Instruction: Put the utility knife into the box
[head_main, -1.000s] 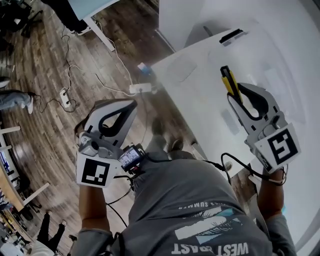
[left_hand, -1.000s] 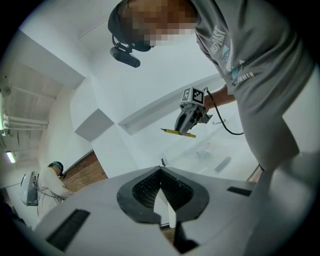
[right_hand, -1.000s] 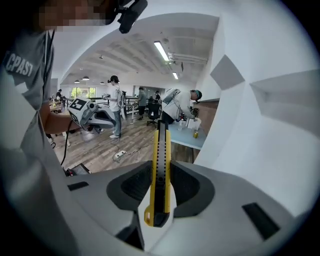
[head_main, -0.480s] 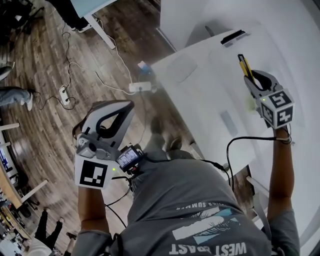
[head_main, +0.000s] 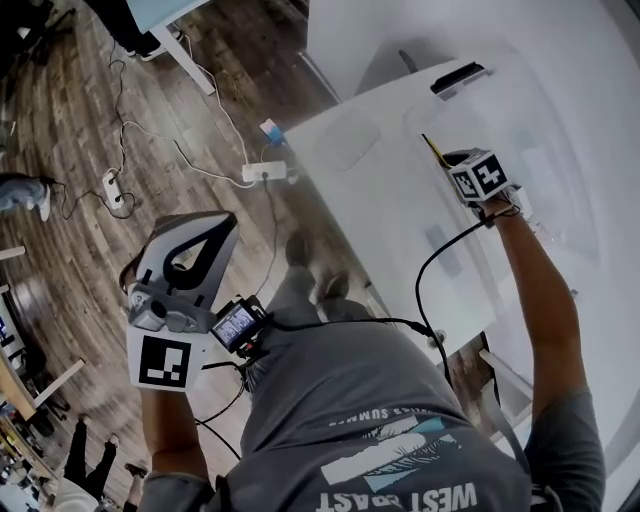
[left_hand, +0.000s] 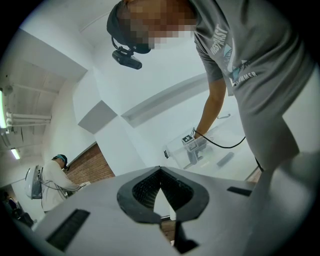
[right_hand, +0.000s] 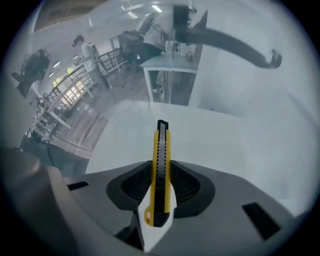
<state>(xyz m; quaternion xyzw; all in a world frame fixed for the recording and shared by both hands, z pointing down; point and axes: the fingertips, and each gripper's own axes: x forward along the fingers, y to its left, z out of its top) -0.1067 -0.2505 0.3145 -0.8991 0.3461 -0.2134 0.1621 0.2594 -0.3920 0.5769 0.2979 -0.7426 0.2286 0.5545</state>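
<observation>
A yellow and black utility knife (right_hand: 161, 165) stands clamped between the pads of my right gripper (right_hand: 161, 186), its tip pointing away from me. In the head view the right gripper (head_main: 452, 165) is stretched out over the white table (head_main: 380, 200), with the knife (head_main: 432, 150) poking out ahead. Seen from the left gripper view, the right gripper (left_hand: 193, 146) sits at the clear plastic box (left_hand: 175, 149); whether it is inside or just above, I cannot tell. The box's black latch (head_main: 458, 78) shows at the far table edge. My left gripper (head_main: 225, 218) hangs over the wood floor, shut and empty.
A white power strip (head_main: 265, 172) and loose cables lie on the wood floor left of the table. A flat grey piece (head_main: 445, 248) lies on the table near its front edge. Another person (left_hand: 52, 175) stands far off in the left gripper view.
My right gripper has carried the knife farther out across the table, up to the clear box. The left gripper has drifted slightly down and left.
</observation>
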